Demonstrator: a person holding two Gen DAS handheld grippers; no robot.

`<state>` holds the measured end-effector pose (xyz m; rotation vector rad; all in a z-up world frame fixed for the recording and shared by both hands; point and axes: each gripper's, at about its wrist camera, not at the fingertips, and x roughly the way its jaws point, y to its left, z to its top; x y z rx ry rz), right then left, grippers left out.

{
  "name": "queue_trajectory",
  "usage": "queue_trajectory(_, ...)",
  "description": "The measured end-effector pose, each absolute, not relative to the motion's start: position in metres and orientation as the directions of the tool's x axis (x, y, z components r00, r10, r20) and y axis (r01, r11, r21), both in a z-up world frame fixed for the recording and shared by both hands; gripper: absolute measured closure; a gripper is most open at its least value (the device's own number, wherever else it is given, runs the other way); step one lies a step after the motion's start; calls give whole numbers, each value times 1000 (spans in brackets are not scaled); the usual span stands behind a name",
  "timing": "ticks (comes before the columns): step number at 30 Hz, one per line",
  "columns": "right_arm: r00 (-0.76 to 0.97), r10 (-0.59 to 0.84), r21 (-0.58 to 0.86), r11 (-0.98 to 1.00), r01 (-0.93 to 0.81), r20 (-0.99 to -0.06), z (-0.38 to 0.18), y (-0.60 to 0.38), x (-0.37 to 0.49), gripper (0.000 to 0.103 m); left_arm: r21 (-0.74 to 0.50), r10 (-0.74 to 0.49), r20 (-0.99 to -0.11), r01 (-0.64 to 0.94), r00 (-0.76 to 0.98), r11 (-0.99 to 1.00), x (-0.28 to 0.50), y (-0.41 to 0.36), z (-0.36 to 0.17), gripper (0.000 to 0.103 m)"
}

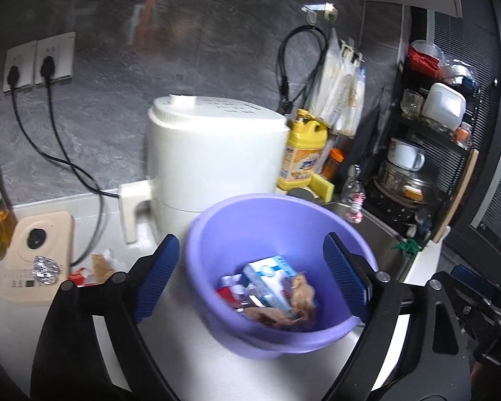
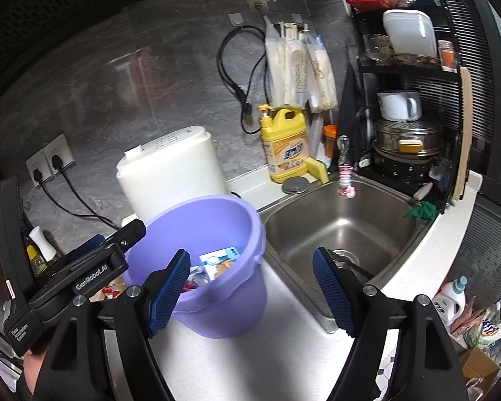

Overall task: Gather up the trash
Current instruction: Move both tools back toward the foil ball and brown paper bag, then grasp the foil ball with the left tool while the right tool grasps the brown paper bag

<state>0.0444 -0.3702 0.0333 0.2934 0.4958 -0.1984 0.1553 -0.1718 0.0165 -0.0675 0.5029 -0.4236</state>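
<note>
Left tool (image 1: 250, 280): you are holding it wide open above the purple bucket (image 1: 217, 230) | right tool (image 2: 250, 290): gaping empty beside the sink (image 2: 394, 234) | bucket: holding a carton (image 1: 267, 279) and wrappers on the surface (image 2: 284, 351)

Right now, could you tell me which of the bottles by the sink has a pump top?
The yellow detergent bottle against the wall, left of the sponge; the small clear bottle at the sink's edge has none.

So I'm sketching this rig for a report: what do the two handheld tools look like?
Both match: black plastic frames with silver pivot bolts, each ending in two blue ribbed pads. The left tool shows white "GenRobot.AI" lettering on its body in the right wrist view; the right tool shows no marking.
</note>
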Motion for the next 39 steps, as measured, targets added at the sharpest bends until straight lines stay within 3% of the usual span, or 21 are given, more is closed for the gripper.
queue_trajectory(13,878,14,210,973,99,-478,33,-298,67,15,-158,-247,-475,194,845,968,150,-83,11,9)
queue_trajectory(39,833,216,159,975,-155,-509,12,-180,90,16,-145,-17,-551,-75,835,987,137,39,-28,8)
